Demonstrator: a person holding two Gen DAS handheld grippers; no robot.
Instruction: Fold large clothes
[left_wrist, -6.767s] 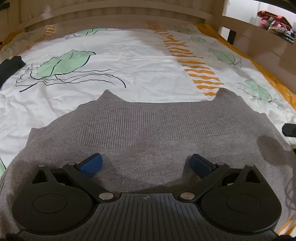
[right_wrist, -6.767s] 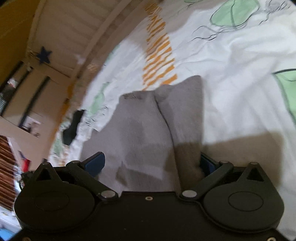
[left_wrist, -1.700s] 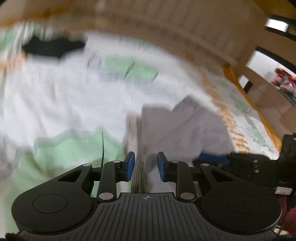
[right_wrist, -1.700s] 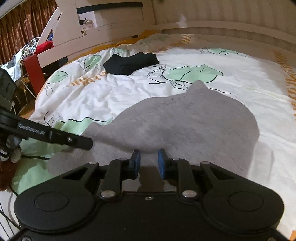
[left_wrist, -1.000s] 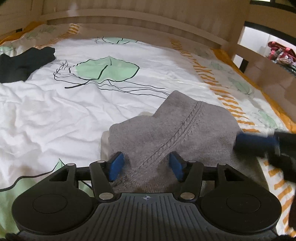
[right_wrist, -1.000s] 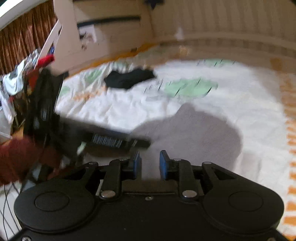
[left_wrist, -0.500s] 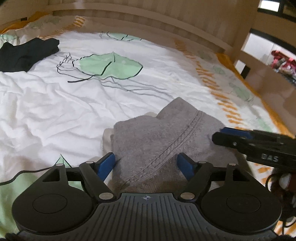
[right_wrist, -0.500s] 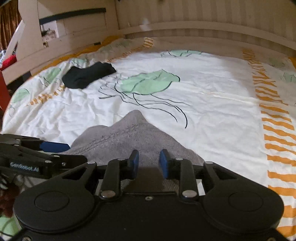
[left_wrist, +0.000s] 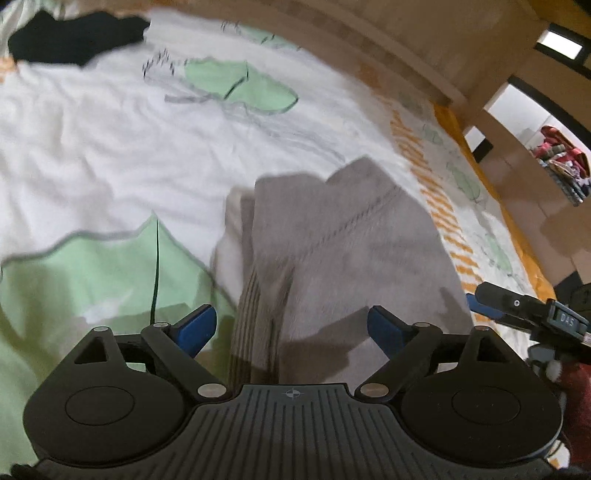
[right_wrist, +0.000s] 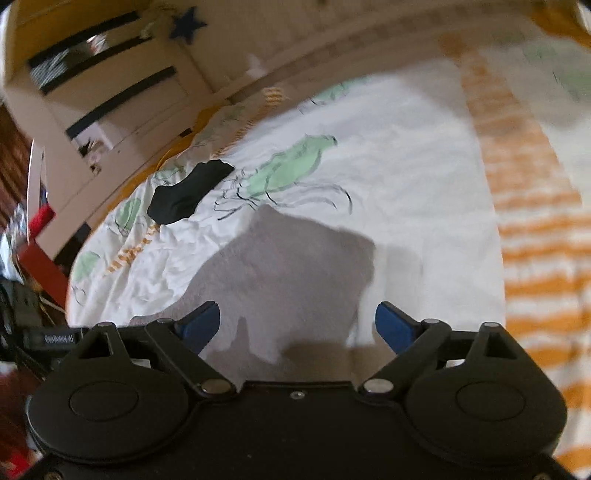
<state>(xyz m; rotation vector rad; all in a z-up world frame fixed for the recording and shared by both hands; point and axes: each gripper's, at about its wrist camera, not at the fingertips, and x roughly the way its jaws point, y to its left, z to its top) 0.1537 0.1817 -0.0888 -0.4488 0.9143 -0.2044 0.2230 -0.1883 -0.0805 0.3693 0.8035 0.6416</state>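
Observation:
A grey knitted sweater (left_wrist: 343, 243) lies folded into a compact pile on the white leaf-printed bedspread (left_wrist: 92, 147). My left gripper (left_wrist: 291, 326) hovers over its near edge, jaws opening wide, blue pads clear of the cloth. In the right wrist view the same sweater (right_wrist: 291, 273) lies ahead of my right gripper (right_wrist: 299, 325), whose jaws are also opening wide and press on nothing. The right gripper (left_wrist: 517, 306) shows at the right edge of the left wrist view. Both views are motion-blurred.
A black garment (right_wrist: 188, 192) lies farther back on the bed, also seen as the dark cloth (left_wrist: 74, 37) at top left. A wooden bed frame (left_wrist: 406, 48) runs behind. Orange stripes (right_wrist: 535, 240) mark the bedspread on the right. Cluttered clothes (left_wrist: 565, 170) lie beyond the bed.
Both grippers have let go of the sweater: the right opened from nearly shut to wide, the left widened further. Both wrists rolled and shifted sideways, tilting the views.

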